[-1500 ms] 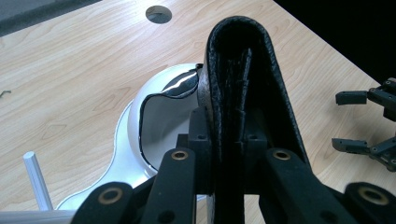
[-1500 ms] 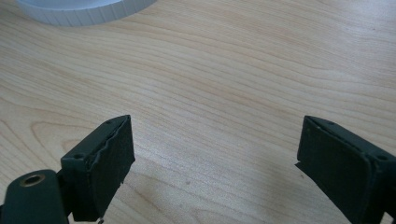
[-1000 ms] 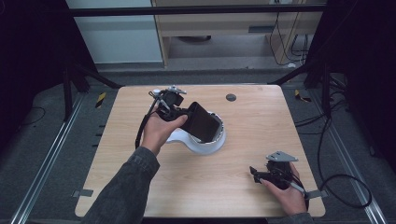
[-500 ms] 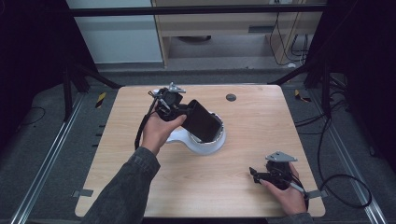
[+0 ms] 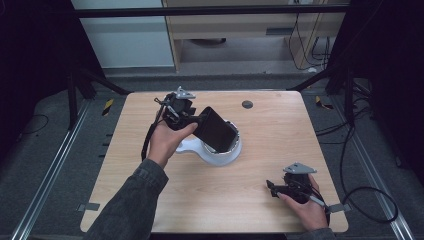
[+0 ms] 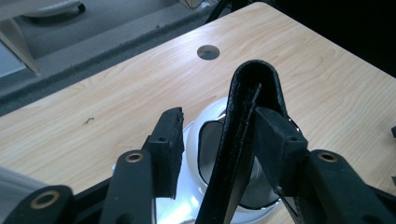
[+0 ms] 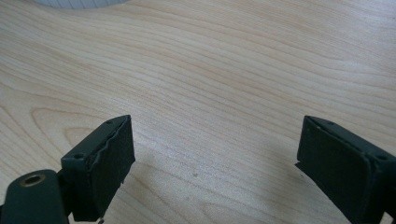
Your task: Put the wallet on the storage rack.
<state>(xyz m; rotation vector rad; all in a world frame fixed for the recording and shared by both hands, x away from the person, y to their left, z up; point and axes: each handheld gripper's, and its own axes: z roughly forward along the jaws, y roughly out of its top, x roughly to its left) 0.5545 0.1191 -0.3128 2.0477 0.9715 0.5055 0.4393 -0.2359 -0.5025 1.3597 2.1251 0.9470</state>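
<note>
Wooden table (image 5: 150,200) fills the scene. Right gripper (image 5: 280,188), at 5 o'clock, rests idle with jaws apart. Centrally, left gripper (image 6: 215,140), jaws apart, has the black wallet (image 6: 247,116) against one jaw, propped on the white bowl-shaped stand (image 5: 220,155).

The surface (image 5: 260,200) is pale wood with fine wavy grain and a small round grey disc (image 5: 247,104) set in near its far edge. The pouch (image 5: 215,129) is black, stitched along its rim. The dish (image 5: 220,155) beneath it is white with a shiny silver inside. Both claws (image 5: 202,118) (image 5: 270,186) are matt black; a sleeve (image 5: 132,200) is dark grey.
</note>
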